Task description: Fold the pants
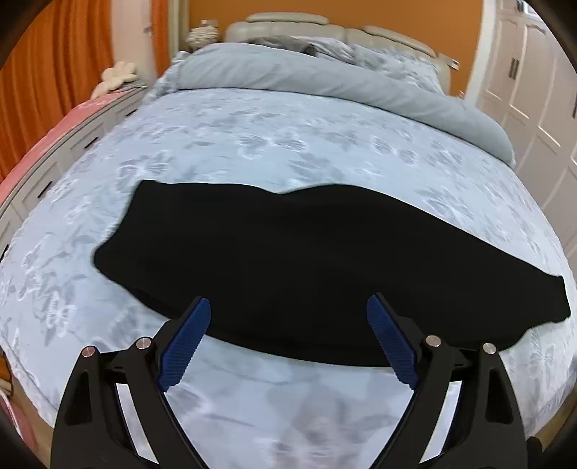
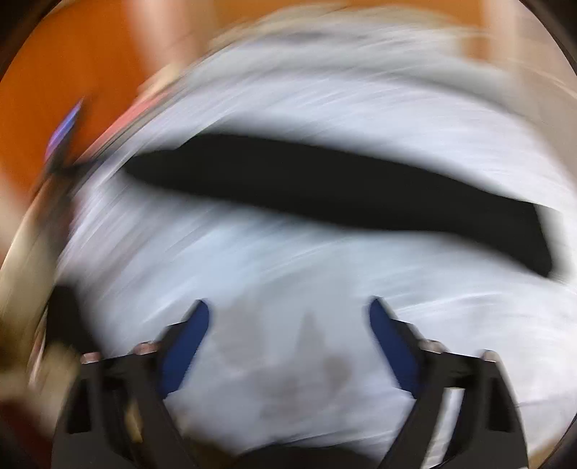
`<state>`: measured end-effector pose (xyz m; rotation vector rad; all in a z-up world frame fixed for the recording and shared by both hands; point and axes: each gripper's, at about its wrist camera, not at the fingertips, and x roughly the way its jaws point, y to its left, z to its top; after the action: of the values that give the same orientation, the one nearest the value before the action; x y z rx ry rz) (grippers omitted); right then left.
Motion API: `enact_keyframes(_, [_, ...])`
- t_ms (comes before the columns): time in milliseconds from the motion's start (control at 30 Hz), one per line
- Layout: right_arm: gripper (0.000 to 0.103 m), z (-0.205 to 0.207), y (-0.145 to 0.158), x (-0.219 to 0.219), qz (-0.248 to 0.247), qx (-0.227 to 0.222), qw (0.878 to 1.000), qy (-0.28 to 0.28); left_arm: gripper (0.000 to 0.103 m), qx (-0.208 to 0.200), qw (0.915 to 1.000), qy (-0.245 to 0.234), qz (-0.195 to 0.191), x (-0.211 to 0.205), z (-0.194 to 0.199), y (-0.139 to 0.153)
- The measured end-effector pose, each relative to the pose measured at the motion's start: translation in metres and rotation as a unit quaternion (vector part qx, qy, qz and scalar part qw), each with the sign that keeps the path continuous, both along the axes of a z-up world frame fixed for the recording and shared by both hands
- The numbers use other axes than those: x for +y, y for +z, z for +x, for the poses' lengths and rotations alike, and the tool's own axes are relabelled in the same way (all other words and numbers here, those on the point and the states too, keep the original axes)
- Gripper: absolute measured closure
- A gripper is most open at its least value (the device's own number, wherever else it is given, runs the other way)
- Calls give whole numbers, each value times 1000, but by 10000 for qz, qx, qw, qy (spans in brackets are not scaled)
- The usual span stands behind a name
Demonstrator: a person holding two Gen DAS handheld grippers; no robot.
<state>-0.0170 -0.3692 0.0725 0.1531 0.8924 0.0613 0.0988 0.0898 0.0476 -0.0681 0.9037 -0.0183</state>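
Black pants (image 1: 288,259) lie flat across the pale blue flowered bed cover (image 1: 252,144), folded lengthwise into one long band running left to right. My left gripper (image 1: 288,306) hovers over the near edge of the pants, jaws wide apart with nothing between the blue pads (image 1: 185,342). The right wrist view is heavily smeared by motion. There the pants (image 2: 324,194) show as a dark band farther off, and my right gripper (image 2: 288,306) stands open over bare bed cover (image 2: 288,360), holding nothing.
A rolled grey duvet (image 1: 324,75) and a cream headboard (image 1: 288,25) lie at the far end of the bed. Orange curtains (image 1: 54,72) and a pink-covered bench (image 1: 54,144) are to the left, white wardrobe doors (image 1: 523,90) to the right.
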Motion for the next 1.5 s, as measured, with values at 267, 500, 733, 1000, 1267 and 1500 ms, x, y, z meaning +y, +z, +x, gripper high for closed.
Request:
enact_keyframes(267, [14, 45, -30, -181, -312, 42, 9732, -2278, 15, 240, 9994, -168, 171, -55, 4, -18])
enact_keyframes(500, [94, 67, -50, -201, 242, 394, 9822, -1823, 15, 424, 9982, -209, 365, -78, 11, -33])
enact_keyframes(733, [88, 65, -36, -222, -219, 259, 9839, -1752, 15, 390, 9977, -347, 426, -100, 10, -30])
enact_keyframes(1000, [61, 30, -81, -230, 478, 397, 9720, -2267, 15, 501, 9968, -479, 389, -117, 1, -37])
enact_keyframes(1267, [58, 52, -107, -209, 1355, 427, 9712, -1910, 15, 643, 9960, -587, 205, -138, -9, -47])
enact_keyframes(1500, [100, 63, -54, -216, 1586, -301, 9705, -1789, 11, 503, 9957, -643, 430, -131, -12, -34])
